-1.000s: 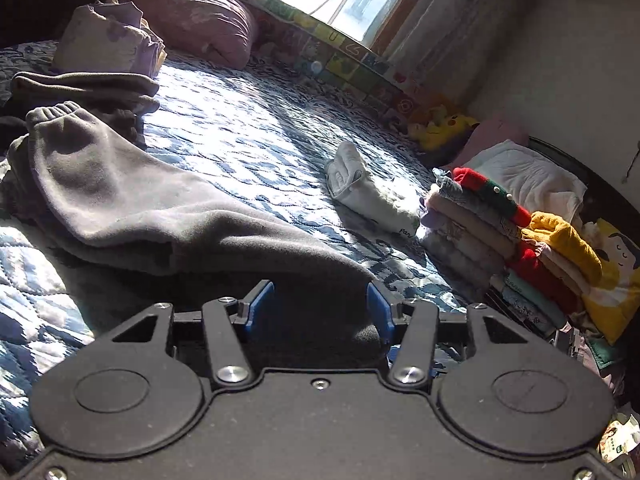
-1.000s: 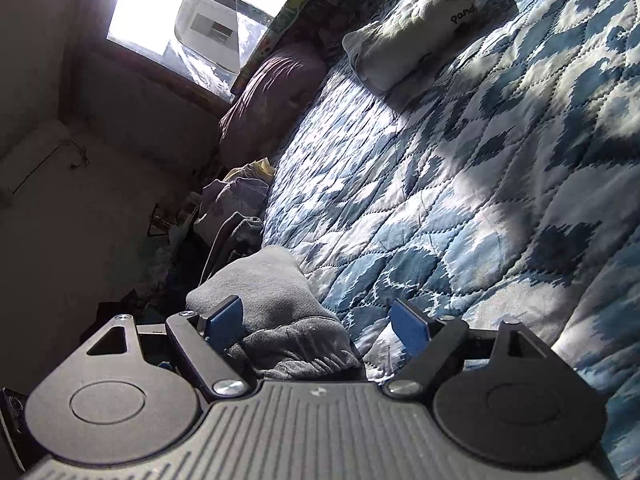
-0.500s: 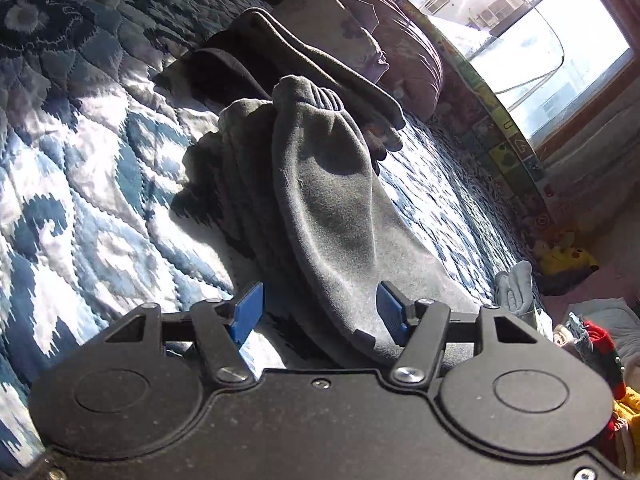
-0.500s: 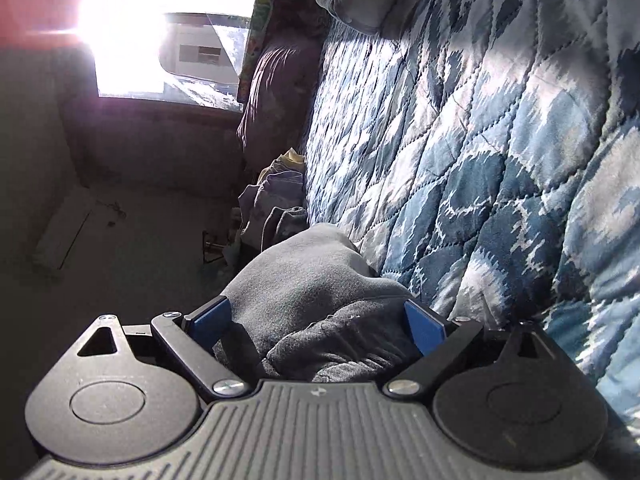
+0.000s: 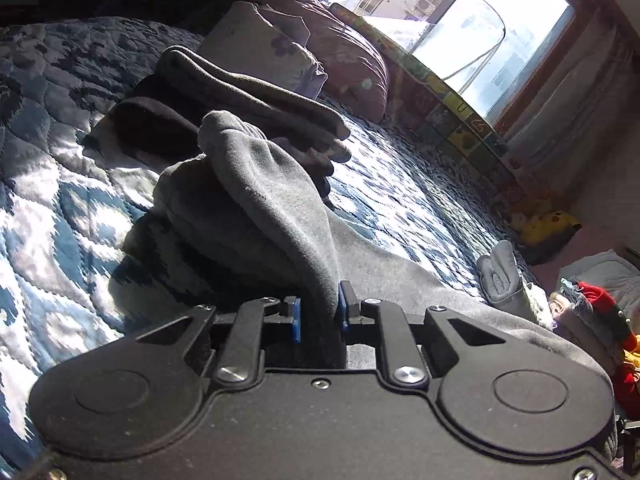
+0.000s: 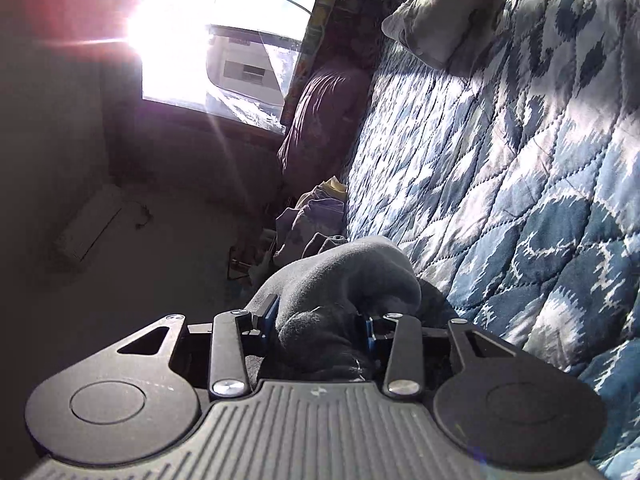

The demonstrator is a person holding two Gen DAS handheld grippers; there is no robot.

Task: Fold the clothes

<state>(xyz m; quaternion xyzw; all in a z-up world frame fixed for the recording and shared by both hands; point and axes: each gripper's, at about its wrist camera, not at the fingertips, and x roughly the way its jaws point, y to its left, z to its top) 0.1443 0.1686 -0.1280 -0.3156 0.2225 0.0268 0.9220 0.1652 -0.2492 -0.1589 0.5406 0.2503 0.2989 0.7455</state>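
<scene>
While the grey sweatpants lie heaped on the blue-and-white quilted bed, my left gripper has its blue-padded jaws closed tight on a fold of that grey fleece, which rises from the jaws toward the ribbed cuff. My right gripper is likewise clamped on a thick bunch of the same grey sweatpants, the cloth bulging up between the jaws at the edge of the bed. Beyond the pants in the left view sits a dark folded garment, then a pale pillow with purple flowers and a mauve pillow under the bright window. A small grey folded piece lies near a stack of folded clothes, and a yellow plush toy rests by the wall. In the right view a white bundle carries dark lettering, cut off by the frame and unreadable beyond "Pa".
</scene>
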